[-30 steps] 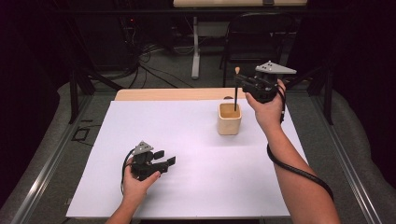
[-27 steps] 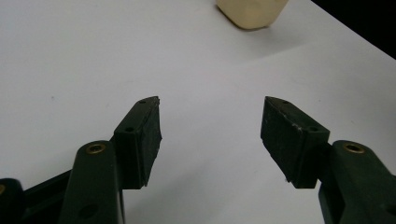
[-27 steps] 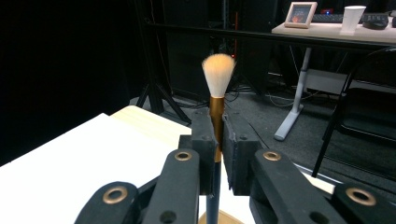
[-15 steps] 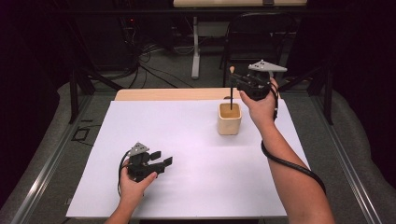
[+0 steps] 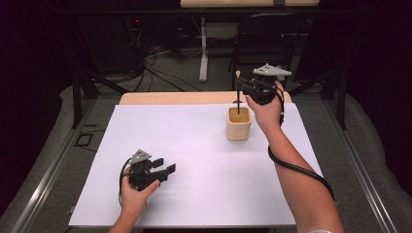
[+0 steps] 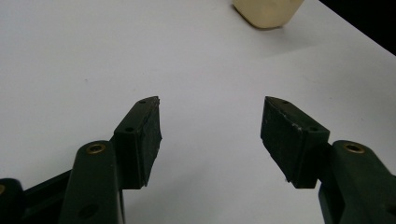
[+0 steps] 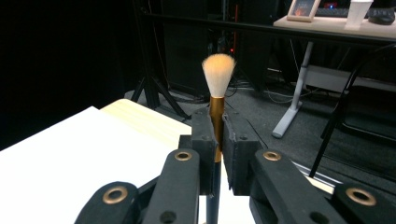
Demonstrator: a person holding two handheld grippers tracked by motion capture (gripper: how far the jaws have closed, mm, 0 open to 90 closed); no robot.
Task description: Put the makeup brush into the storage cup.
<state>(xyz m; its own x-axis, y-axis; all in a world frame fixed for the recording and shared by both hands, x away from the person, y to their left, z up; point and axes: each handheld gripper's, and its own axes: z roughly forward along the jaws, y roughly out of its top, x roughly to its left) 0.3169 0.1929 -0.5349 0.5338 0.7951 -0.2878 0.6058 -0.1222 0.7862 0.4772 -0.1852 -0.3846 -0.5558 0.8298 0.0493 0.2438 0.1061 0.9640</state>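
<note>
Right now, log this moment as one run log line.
right gripper: shut on brush, upright over cup | left gripper: open, nothing between jaws, low over white sheet

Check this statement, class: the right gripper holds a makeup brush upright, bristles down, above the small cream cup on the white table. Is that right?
One detail is wrong. The right gripper holds the brush with its bristles up, not down, as the right gripper view shows. The high view shows the handle end pointing down toward the cup on the white table. The rest stands.
</note>
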